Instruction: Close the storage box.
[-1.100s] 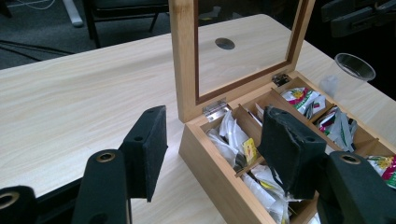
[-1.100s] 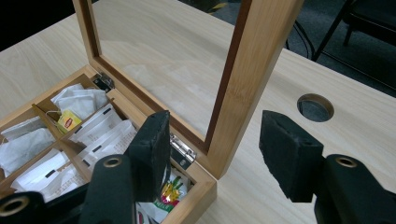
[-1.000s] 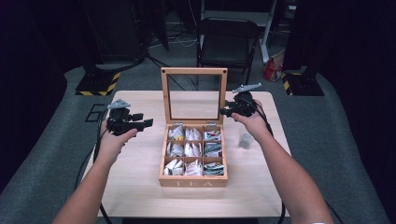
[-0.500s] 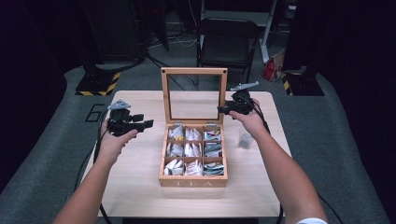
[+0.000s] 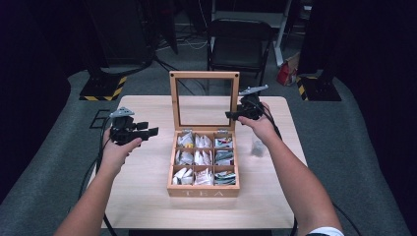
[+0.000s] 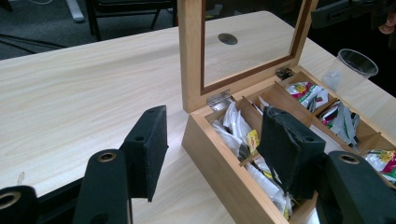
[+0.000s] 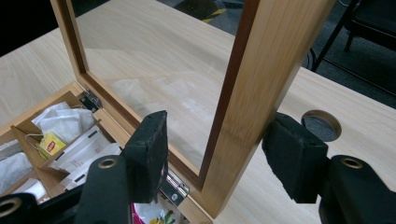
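High view: I am seeing a wooden tea box sitting mid-table, lid standing upright, nine compartments holding tea bags. Left gripper view: my left gripper is hovering wide apart beside the box; a clear cup is standing beyond. Right gripper view: my right gripper is straddling the lid's frame, jaws wide.

— What's between my right gripper jaws?
— The upright lid's wooden side rail; my 2 pads stand apart on either side of it.
— Below?
— A Lipton tea bag in a compartment, a hinge, the table's cable hole.
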Tool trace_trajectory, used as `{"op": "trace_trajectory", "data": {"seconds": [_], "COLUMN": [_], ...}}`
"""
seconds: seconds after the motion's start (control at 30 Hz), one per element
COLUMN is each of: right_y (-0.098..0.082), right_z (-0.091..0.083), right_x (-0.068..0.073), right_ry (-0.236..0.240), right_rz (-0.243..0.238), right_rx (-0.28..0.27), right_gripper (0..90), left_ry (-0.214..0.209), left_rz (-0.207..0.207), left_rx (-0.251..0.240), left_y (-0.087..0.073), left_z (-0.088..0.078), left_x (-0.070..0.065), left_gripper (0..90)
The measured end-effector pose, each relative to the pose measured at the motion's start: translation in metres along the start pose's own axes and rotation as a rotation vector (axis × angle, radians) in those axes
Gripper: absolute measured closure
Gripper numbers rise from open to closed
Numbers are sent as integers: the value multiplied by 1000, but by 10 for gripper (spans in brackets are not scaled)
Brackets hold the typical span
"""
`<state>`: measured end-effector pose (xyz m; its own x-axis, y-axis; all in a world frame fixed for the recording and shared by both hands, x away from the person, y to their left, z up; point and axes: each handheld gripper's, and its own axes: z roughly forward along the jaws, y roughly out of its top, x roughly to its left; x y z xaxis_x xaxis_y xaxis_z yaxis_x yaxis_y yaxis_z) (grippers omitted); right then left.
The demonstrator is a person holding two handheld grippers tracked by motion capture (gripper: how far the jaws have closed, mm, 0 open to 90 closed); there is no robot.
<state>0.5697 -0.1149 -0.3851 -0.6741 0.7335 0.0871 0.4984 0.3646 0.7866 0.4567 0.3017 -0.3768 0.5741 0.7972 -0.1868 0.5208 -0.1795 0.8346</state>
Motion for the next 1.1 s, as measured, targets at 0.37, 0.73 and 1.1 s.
{"op": "trace_trajectory", "data": {"seconds": [0.37, 0.73, 1.1], "right_y": [0, 0, -8], "right_z": [-6, -15, -21], "right_x": [-4, 0, 7], "right_ry": [17, -7, -12], "right_rz": [-5, -10, -27], "right_rx": [5, 19, -14], "right_gripper": [534, 661, 655], "left_ry": [6, 2, -6], "left_rz": [-4, 3, 17], "left_rx": [3, 5, 4], "left_y": [-2, 2, 12], "left_z": [-1, 2, 9], "left_x": [1, -1, -7], "left_gripper": [417, 418, 429]}}
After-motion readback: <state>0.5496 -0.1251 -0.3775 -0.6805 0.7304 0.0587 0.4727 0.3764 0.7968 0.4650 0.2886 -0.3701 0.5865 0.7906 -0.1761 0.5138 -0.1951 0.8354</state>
